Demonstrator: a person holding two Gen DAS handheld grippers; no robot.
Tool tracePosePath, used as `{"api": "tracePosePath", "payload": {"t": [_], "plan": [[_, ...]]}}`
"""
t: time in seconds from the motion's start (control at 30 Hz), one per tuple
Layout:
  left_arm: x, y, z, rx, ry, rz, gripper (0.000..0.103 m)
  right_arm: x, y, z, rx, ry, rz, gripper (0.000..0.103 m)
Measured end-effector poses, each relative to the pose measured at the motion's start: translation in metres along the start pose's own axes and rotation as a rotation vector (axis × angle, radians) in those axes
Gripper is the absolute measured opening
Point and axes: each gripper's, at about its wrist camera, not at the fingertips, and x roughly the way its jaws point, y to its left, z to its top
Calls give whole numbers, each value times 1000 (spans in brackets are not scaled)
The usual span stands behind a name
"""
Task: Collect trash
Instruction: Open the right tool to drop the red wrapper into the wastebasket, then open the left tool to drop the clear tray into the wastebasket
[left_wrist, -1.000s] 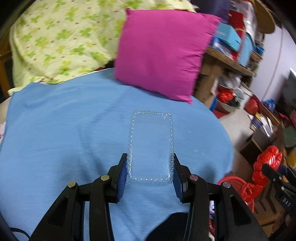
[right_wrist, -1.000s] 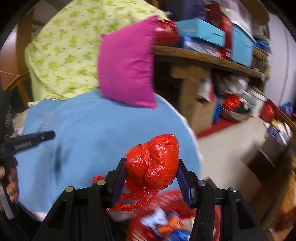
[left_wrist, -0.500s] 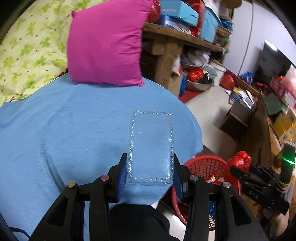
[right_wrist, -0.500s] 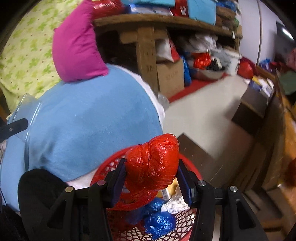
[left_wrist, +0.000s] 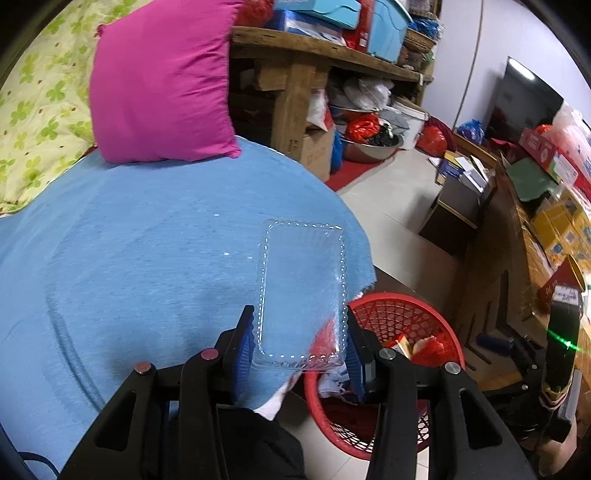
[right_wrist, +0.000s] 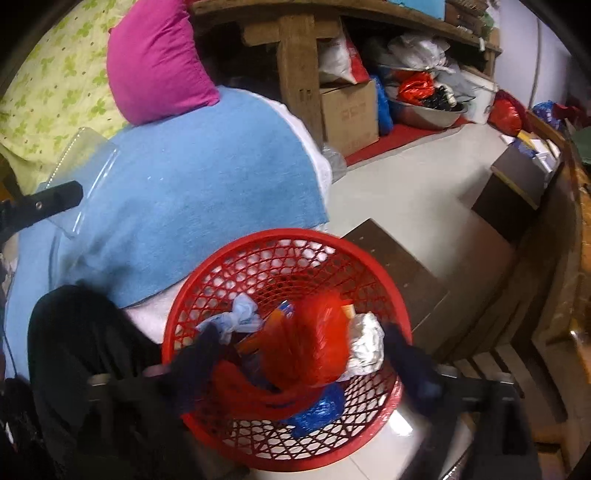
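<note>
Right tongs (right_wrist: 295, 365) jaws opening, red bag (right_wrist: 310, 343) dropping free between them into the red basket (right_wrist: 207, 295) just below; left tongs (left_wrist: 300, 345) clamp the clear tray (left_wrist: 301, 291), should shift right over basket before letting go.

A bed under a blue sheet (left_wrist: 140, 251) fills the near left, with a magenta pillow (left_wrist: 162, 81) leaning on a yellow-green flowered quilt (left_wrist: 33, 110) at its far end. To the right of the pillow stands a rough wooden shelf (left_wrist: 317, 51) loaded with blue boxes (left_wrist: 388, 26), cardboard cartons and bags stowed beneath. The pale tiled floor (left_wrist: 391, 206) runs right toward a dark television (left_wrist: 524, 99) against a pale lilac wall (left_wrist: 461, 55)
</note>
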Motion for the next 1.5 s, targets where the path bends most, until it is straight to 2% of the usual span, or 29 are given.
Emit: {"api": "tracePosePath", "payload": {"t": [0.17,0.53,1.3,1.33,1.4,1.43,1.47,1.5], "plan": [[10,-12,-1,21,28,-35,46,-17,-12,5,47,-58,-25,98],[43,-41,-14,88,149,-130,46,-48,-22,16,90,-185,-52,98],[57,-62,-25,143,193,-151,48,-72,-39,25,135,-287,-95,98],[58,-63,-25,146,200,-157,49,-73,-40,25,136,-288,-95,98],[60,-64,-26,151,211,-163,57,-75,-40,25,137,-295,-97,98],[61,-64,-26,148,221,-163,70,-77,-40,26,136,-298,-97,98],[61,-63,-25,145,219,-158,75,-78,-39,26,136,-302,-98,98],[60,-62,-25,142,213,-160,75,-79,-39,26,135,-305,-99,98]]}}
